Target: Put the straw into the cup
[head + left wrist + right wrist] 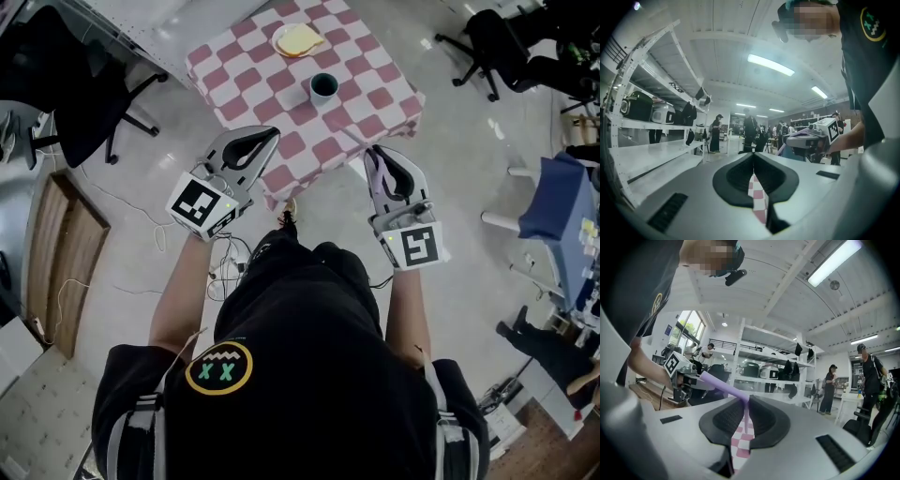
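A dark cup (323, 86) stands upright on the table with the pink-and-white checked cloth (375, 94), well ahead of both grippers. My right gripper (372, 155) is shut on a thin lilac straw (352, 142) just short of the table's near edge. In the right gripper view the straw (719, 384) sticks out up and to the left from between the pads (733, 416). My left gripper (272, 133) hovers at the table's near left edge, shut with nothing in it. Its tips meet (752, 154) over the checked cloth.
A plate with something yellow on it (299, 39) sits behind the cup. Office chairs stand at the left (84, 94) and the far right (497, 42). Cables (225, 262) lie on the floor by my feet. White shelving (773, 357) and several people stand around the room.
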{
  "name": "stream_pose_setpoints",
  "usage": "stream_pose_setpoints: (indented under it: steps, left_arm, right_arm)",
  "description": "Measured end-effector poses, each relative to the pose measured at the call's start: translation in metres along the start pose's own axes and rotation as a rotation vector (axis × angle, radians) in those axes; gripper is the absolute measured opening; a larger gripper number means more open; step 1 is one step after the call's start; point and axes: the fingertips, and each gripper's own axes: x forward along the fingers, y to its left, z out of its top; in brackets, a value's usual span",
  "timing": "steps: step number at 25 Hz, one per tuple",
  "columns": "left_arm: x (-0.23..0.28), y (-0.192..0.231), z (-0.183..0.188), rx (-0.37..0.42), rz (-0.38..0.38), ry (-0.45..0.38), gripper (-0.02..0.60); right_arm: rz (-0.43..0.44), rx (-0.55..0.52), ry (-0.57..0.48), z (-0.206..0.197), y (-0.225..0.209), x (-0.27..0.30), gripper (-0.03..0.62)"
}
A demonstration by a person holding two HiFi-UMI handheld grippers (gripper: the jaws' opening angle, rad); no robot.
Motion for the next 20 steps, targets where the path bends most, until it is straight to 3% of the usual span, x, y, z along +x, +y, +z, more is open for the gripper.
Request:
stream_pose_setpoints:
  steps: [9, 20]
  left_arm:
    - [0.015, 0.017, 0.004, 0.022, -0.015, -0.003, 0.020]
    - [0.046, 0.035, 0.011, 0.039, 0.038, -0.007, 0.020]
  right_arm:
    - [-0.009, -0.014, -0.003, 0.002, -0.014, 0.016, 0.057]
    - [0.032, 0.021, -0.041, 0.006, -0.040, 0.042, 0.057]
